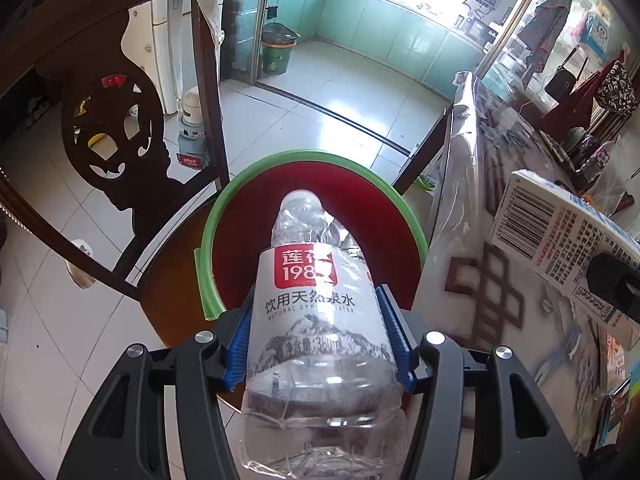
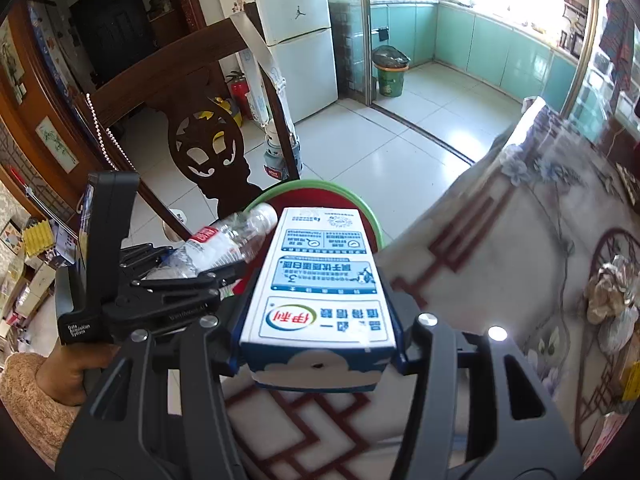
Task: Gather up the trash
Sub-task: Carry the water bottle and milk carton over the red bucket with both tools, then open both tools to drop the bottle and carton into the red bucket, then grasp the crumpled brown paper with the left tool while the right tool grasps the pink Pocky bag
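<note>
A cloth-covered table stands beside a dark wooden chair whose seat bears a red basin with a green rim. Above the basin, the left gripper clamps a clear water bottle, and the right gripper clamps a milk carton.

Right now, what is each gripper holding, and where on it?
The left gripper clamps a clear empty water bottle around its labelled middle. The right gripper clamps a milk carton by its sides near one end.
</note>
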### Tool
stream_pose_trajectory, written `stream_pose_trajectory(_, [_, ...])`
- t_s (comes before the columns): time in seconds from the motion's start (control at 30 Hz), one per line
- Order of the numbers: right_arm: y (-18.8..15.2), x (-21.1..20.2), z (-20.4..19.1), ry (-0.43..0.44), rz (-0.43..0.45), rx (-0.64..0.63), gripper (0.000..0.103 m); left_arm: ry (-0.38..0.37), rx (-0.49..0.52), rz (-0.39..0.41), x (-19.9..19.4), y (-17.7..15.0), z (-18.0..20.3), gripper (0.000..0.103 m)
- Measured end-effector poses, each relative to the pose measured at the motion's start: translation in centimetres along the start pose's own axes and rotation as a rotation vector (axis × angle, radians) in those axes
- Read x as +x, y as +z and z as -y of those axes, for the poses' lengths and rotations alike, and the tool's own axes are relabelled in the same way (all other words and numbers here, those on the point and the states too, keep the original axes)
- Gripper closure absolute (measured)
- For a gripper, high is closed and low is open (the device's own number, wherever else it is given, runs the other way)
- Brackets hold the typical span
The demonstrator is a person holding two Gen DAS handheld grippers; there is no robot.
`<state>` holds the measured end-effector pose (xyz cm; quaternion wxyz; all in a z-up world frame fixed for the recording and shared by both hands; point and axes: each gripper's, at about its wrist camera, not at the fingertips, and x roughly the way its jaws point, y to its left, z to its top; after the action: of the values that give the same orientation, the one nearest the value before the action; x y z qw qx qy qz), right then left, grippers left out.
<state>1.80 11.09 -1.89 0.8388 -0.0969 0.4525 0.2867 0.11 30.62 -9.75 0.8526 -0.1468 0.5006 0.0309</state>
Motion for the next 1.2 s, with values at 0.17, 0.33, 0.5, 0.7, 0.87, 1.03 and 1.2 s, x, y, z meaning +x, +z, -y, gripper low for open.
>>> stream_pose_trajectory(0.17, [0.4,1.2,0.0,0.012,-0.013,0.012,0.052,0.009,0.002,0.033,-0.1,1.0,0.2,0.059])
stream_pose_trajectory(0.33, [1.5,3.6,0.2,0.031,-0.05,0.004,0.051,0.02,-0.04,0.03,0.4,2.0,-0.4,0.052])
stream_pose_trajectory(0.5, [2.7,3.7,0.7,0.034,-0.019,0.033,0.028,0.028,-0.079,0.072,-1.0,1.6,-1.2,0.026])
stream_pose_trajectory(0.7, [0.9,0.0,2.1,0.023,0.017,0.069,0.028,0.006,-0.035,0.088,-3.5,1.2,0.4,0.026])
stream_pose_trajectory(0.87, [-3.2,-5.0,4.3,0.006,0.051,0.114,0.028,-0.061,0.028,0.132,-6.5,1.2,4.3,0.026])
stream_pose_trajectory(1.03, [-9.0,-10.2,7.2,-0.062,0.071,0.141,0.028,-0.161,0.121,0.165,-9.0,0.1,10.1,0.026])
stream_pose_trajectory(1.2, [-16.6,-13.6,13.0,-0.232,0.022,0.261,0.027,-0.211,0.21,0.139,-8.6,-2.5,15.8,0.026])
